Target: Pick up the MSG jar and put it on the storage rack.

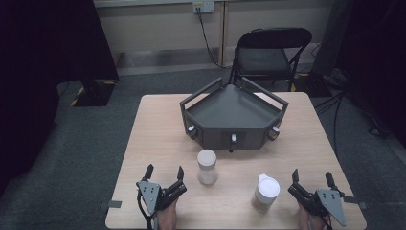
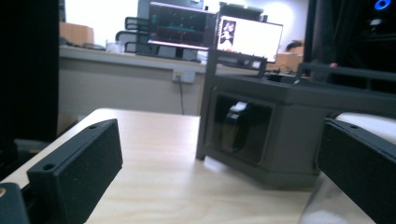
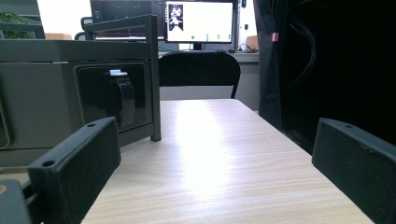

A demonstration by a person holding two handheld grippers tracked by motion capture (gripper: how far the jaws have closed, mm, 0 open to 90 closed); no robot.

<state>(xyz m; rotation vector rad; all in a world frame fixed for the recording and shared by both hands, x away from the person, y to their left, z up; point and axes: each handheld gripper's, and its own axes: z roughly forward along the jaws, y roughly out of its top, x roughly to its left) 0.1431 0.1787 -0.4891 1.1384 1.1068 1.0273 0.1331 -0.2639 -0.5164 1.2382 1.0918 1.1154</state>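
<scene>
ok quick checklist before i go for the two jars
1. Left tool open: ok, jaws apart and holding nothing.
2. Right tool open: ok, jaws apart and holding nothing.
3. Left jar upright, path free: ok, it stands just right of the left tool.
4. Right jar upright, lid on: ok.
5. Jars apart from each other: ok.
6. Tray free of things: ok.

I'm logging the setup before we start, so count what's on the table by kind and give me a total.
Jars with white lids: 2, one nearer the left gripper, one nearer the right gripper
Dark grey tray stand with knobs: 1
Total: 3
</scene>
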